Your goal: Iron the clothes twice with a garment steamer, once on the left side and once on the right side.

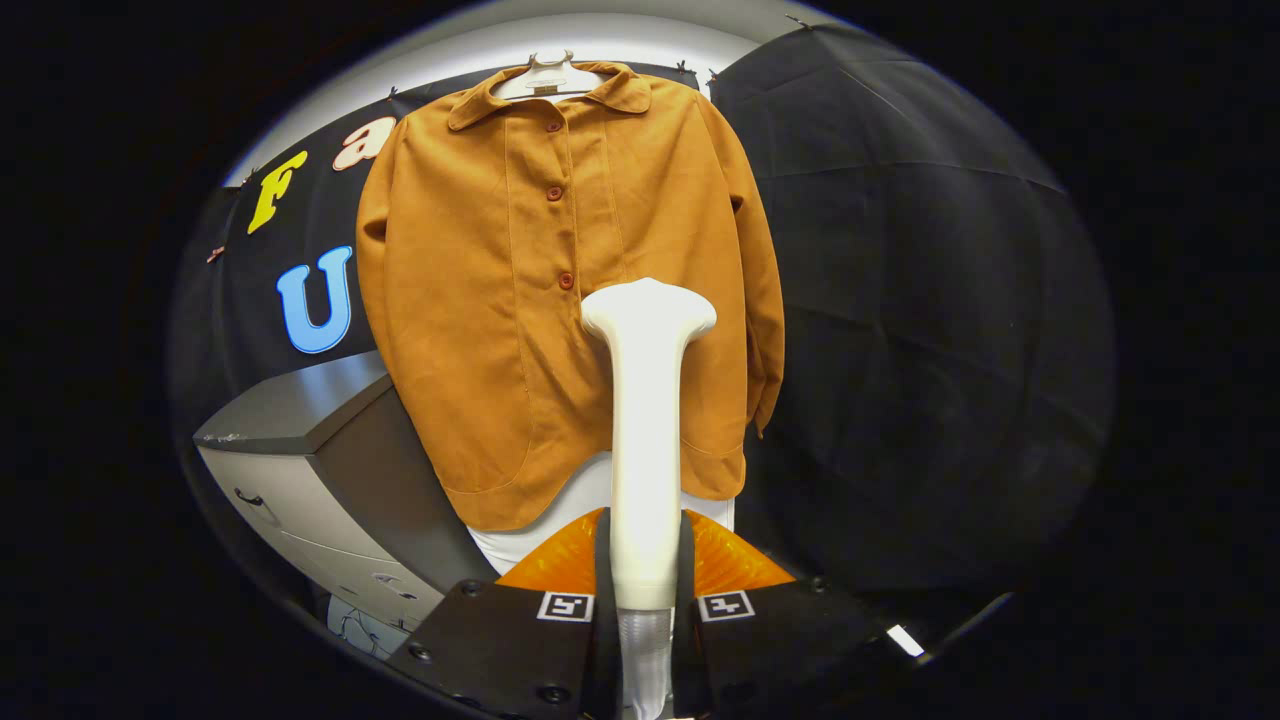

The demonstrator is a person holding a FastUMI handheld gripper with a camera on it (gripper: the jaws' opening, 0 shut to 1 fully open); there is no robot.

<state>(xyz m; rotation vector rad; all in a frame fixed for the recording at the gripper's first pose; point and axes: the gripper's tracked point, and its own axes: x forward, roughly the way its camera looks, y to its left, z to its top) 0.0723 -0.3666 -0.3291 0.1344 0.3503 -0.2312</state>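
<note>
A brown button-up jacket (560, 300) hangs on a white hanger (548, 78) against the black booth wall, straight ahead of me. My gripper (645, 540) is shut on the handle of a white garment steamer (647, 420), both fingers pressing its sides. The steamer stands upright between the fingers, and its wide head (648, 305) shows in front of the jacket's lower middle, just right of the button line. I cannot tell whether the head touches the cloth. A white garment edge (580, 500) peeks out under the jacket's hem.
A grey cabinet with drawers (310, 470) stands to the left of the jacket, its top close to the jacket's left sleeve. Black cloth (900, 350) covers the wall to the right of the jacket.
</note>
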